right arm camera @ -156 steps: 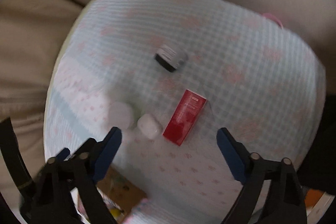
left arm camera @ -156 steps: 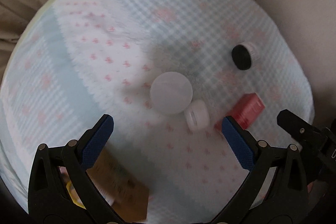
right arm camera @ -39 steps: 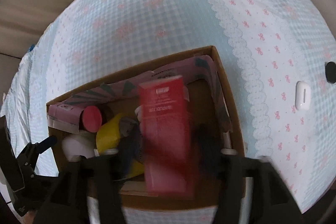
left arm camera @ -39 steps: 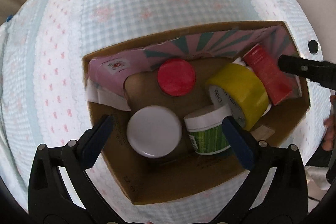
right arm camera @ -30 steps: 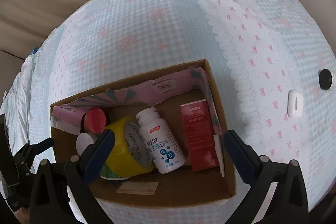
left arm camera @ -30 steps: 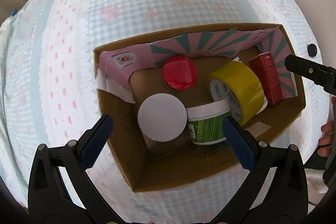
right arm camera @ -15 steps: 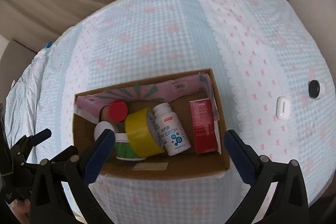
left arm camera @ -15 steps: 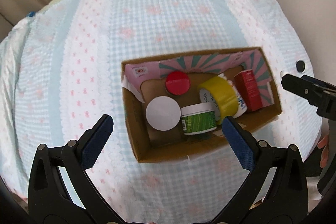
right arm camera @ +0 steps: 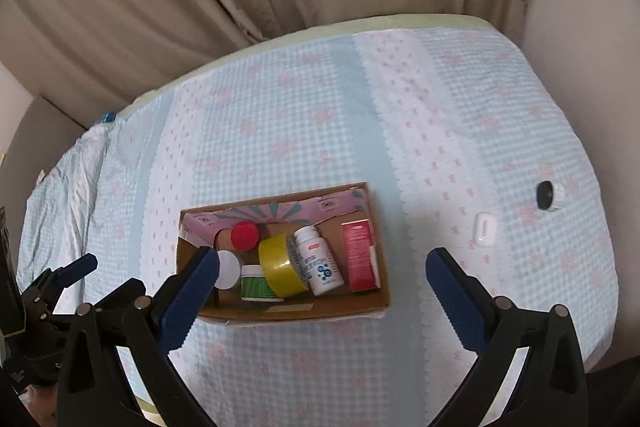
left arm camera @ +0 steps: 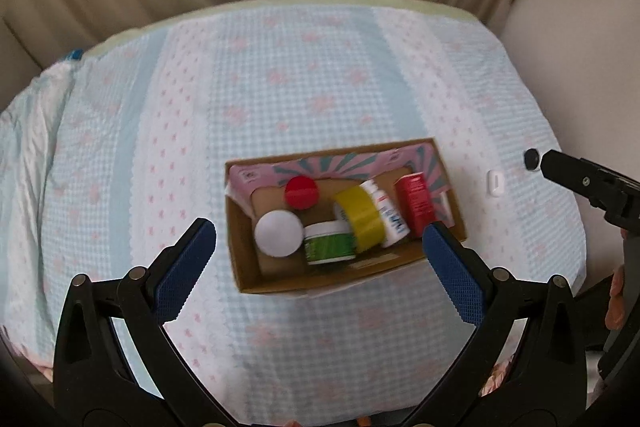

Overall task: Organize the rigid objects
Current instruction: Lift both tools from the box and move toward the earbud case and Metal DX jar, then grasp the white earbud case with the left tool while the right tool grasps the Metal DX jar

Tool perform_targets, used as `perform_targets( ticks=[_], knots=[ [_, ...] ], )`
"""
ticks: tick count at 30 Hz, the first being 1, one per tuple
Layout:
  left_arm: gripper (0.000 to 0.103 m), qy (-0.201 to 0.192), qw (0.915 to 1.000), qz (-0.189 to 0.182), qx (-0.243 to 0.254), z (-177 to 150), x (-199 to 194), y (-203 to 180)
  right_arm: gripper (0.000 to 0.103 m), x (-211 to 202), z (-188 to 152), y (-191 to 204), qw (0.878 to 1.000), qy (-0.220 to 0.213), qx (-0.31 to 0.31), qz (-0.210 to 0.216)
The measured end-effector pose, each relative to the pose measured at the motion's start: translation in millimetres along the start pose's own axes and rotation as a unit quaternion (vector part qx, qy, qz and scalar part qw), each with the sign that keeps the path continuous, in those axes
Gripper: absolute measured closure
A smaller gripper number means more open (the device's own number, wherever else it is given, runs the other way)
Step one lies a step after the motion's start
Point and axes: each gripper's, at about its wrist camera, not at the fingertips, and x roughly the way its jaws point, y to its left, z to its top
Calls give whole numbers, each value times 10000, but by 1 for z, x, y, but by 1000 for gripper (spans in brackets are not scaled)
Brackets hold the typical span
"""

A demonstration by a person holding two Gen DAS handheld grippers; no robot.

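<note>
One red carton (right arm camera: 359, 255) in cardboard box (right arm camera: 296, 309)

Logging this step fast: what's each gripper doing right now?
Left gripper: jaws wide open, holding nothing.
Right gripper: jaws wide open, holding nothing.

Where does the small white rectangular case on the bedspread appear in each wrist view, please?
Left wrist view: the white case lies right of centre, on the bedspread beyond the cardboard box's right end.
Right wrist view: the white case lies right of centre, above the right-hand finger.
Shared landmark: the black-topped jar lies just up and right of it in both.
</note>
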Motion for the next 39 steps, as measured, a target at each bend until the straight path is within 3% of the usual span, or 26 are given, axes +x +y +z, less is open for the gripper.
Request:
perform_targets(
  ticks=[8,16,21,28,33,35,39],
  knots=[
    [0,-296,9995,17,120,7,-9,-104,0,-38,5,-93,9976,-358,219,-551],
    [0,-213,9996,-147,-57,0,27,-230,0,-34,22,-226,9969,-126,197,-754],
    [0,-102,9992,-380,-44,-5,75,-296,0,-12,30,-278,9959,85,52,-896],
    [4,-86,9989,-360,303,-26,184,-354,0,50,30,-323,9947,20,-70,-1030],
    [7,-210,9977,-320,562,-43,253,-373,6,105,26,-350,9940,-153,-45,-1084],
    [19,-235,9970,-290,672,-48,277,-379,7,127,25,-361,9942,-164,29,-1065],
    [22,-253,9963,-172,807,-52,310,-386,18,166,22,-378,9944,-116,162,-1037]
  ],
)
